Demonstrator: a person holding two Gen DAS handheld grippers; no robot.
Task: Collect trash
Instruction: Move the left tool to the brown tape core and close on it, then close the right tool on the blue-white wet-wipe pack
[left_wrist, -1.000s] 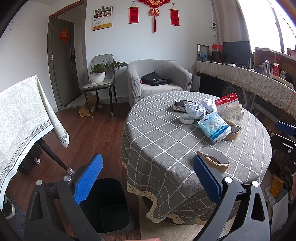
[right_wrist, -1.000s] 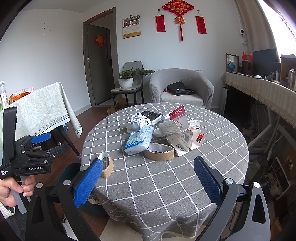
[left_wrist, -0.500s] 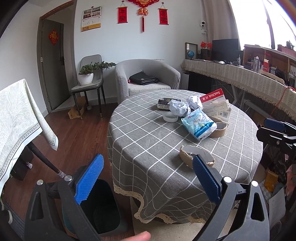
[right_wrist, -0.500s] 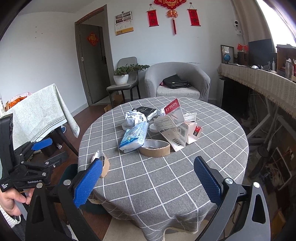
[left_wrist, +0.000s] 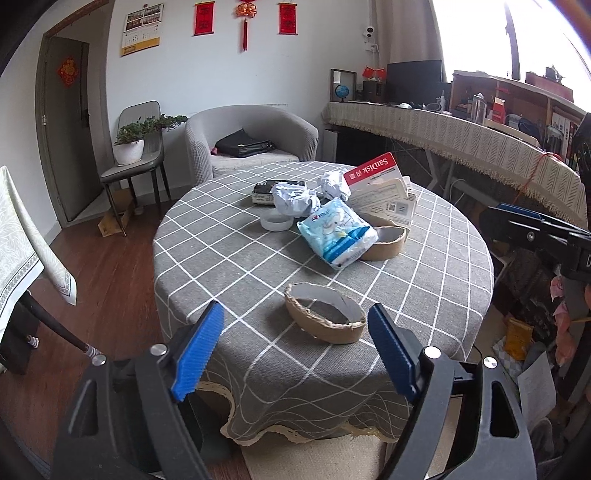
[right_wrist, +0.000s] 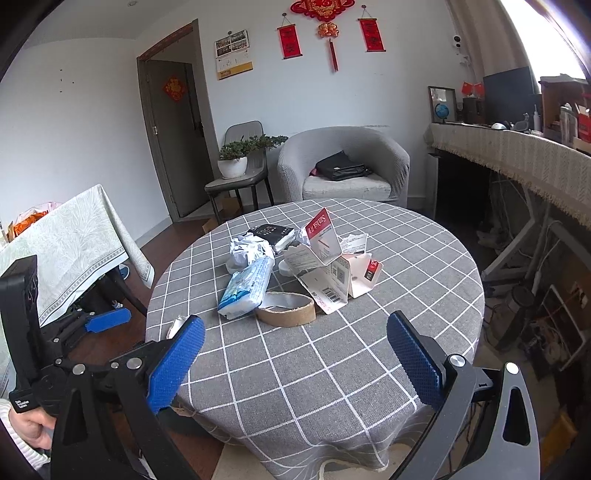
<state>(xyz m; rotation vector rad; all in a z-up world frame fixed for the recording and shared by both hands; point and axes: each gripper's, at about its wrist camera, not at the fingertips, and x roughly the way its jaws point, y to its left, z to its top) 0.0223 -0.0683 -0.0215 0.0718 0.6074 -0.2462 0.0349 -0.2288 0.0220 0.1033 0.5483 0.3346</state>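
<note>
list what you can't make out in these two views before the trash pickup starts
- Nearest cardboard ring: right wrist view, mostly hidden behind the right gripper's finger.
- Small white tub: left wrist view, its contents are too small to tell.
- Bin beside the table: left wrist view, almost wholly hidden by the left gripper, whose open jaws have just been closing around nothing.

The left gripper (left_wrist: 295, 350) fills the bottom of its own view, blue pads apart; its jaws have just been closing, with nothing pressed between them. The right gripper (right_wrist: 295, 362) sits low in its own view, jaws wide and empty. At the lower left edge of the right view, a hand (right_wrist: 31, 428) grips the left gripper's handle.
</note>
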